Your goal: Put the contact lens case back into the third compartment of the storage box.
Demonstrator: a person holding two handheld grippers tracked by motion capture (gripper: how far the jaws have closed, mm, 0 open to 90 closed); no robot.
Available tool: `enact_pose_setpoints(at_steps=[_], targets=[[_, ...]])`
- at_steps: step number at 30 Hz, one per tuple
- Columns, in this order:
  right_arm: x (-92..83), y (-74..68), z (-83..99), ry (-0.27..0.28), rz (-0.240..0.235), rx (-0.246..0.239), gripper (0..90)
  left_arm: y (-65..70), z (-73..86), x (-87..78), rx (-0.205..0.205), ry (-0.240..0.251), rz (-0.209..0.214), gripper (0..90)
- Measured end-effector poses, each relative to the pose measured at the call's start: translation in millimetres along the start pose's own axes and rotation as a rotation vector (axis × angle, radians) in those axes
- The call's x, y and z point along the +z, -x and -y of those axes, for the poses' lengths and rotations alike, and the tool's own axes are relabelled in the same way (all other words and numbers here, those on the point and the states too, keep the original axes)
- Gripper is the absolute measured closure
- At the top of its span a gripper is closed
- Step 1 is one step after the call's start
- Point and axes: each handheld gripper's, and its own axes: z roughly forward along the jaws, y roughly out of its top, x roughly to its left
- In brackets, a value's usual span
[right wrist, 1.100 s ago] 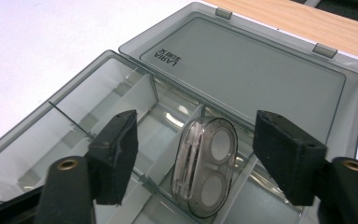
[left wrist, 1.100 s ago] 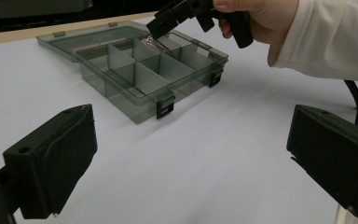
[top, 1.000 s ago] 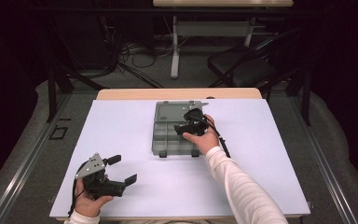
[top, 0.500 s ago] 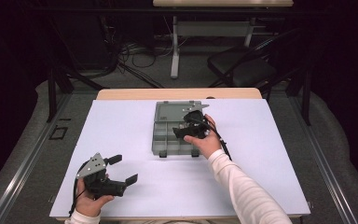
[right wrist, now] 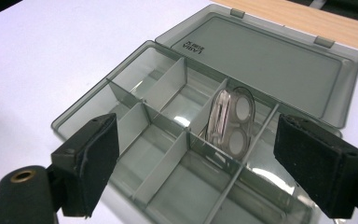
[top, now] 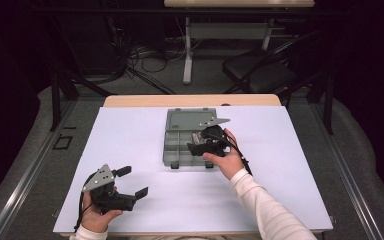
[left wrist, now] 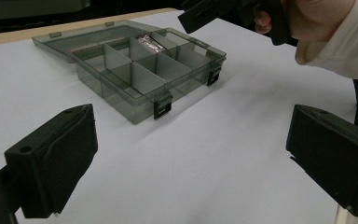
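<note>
An open grey compartment box point(top: 182, 145) lies mid-table with its lid point(right wrist: 265, 56) flat behind it. A small clear blister pack point(right wrist: 230, 122) with two white discs leans in a back-row compartment, and it also shows as the clear pack point(left wrist: 150, 41) in the left gripper view. My right gripper point(top: 200, 141) hovers over the box's right side. Its jaws have just been opening and now stand open, nothing between the pads point(right wrist: 91, 161), with the pack lying beyond them. My left gripper point(top: 132, 181) rests open at the near left, pointed at the box point(left wrist: 140, 74).
White sheet point(top: 280, 165) covers the table and its wooden far edge point(top: 190, 100) shows behind. The box's two black latches point(left wrist: 162, 106) face the near side. A chair point(top: 260, 75) and a table leg stand on the floor beyond.
My right gripper has drawn back toward the near side of the box, and its jaws have spread wider. The left gripper has stayed where it was.
</note>
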Motion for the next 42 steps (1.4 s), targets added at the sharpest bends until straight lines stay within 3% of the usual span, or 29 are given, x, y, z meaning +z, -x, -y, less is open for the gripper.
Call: enact_pose_setpoints(at_steps=[8,21,27,28,31,32,34,42], targets=[[-27.6,-9.9,11.3,0.025,-0.002,0.001,12.5,0.5,-0.2,-0.1,0.006,-0.001,0.0,2.0],[-73.6,-24.2,38.7,0.095,-0.069,-0.036,11.9,1.0,-0.6,-0.3,0.002,0.0,0.0,2.0],[-89.4,-26.0,54.1,0.118,-0.037,-0.066,11.9,0.9,-0.7,0.1,0.004,0.001,0.005,2.0],[-92.1,-25.7,56.8,0.122,-0.036,-0.066,11.9,0.2,-0.7,0.2,0.005,0.003,0.022,2.0],[-99.4,-24.5,64.6,0.133,-0.035,-0.064,11.9,1.1,-1.0,-0.3,0.004,0.001,0.005,2.0],[-101.6,-24.2,67.2,0.139,-0.03,-0.061,11.9,0.3,-0.9,-0.1,0.004,0.002,0.022,2.0],[-105.6,-22.6,72.4,0.149,-0.028,-0.054,11.9,1.3,-1.2,-0.5,0.005,-0.004,0.005,2.0],[-112.2,-17.9,93.1,0.155,-0.015,-0.044,11.9,1.5,-1.4,-0.8,0.008,-0.004,0.004,2.0]])
